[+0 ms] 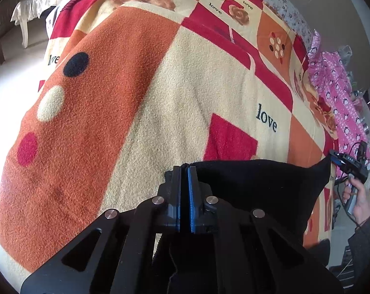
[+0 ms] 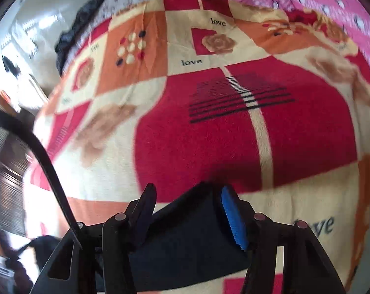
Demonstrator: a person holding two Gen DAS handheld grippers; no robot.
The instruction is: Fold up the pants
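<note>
Pants [image 1: 258,188], black, hang over the patterned blanket [image 1: 135,98]; left tongs [image 1: 185,171] clenched on their near edge, right tongs [image 2: 188,193] spread apart around the cloth.

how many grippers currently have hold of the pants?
1 for certain: the left gripper is shut on the black pants. The right gripper is at their other corner, fingers apart around the fabric.

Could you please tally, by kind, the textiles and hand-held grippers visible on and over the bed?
Black pants: 1
Patterned blanket: 1
Pink penguin-print fabric: 1
Hand-held grippers: 2, left and right
Total: 5
</note>
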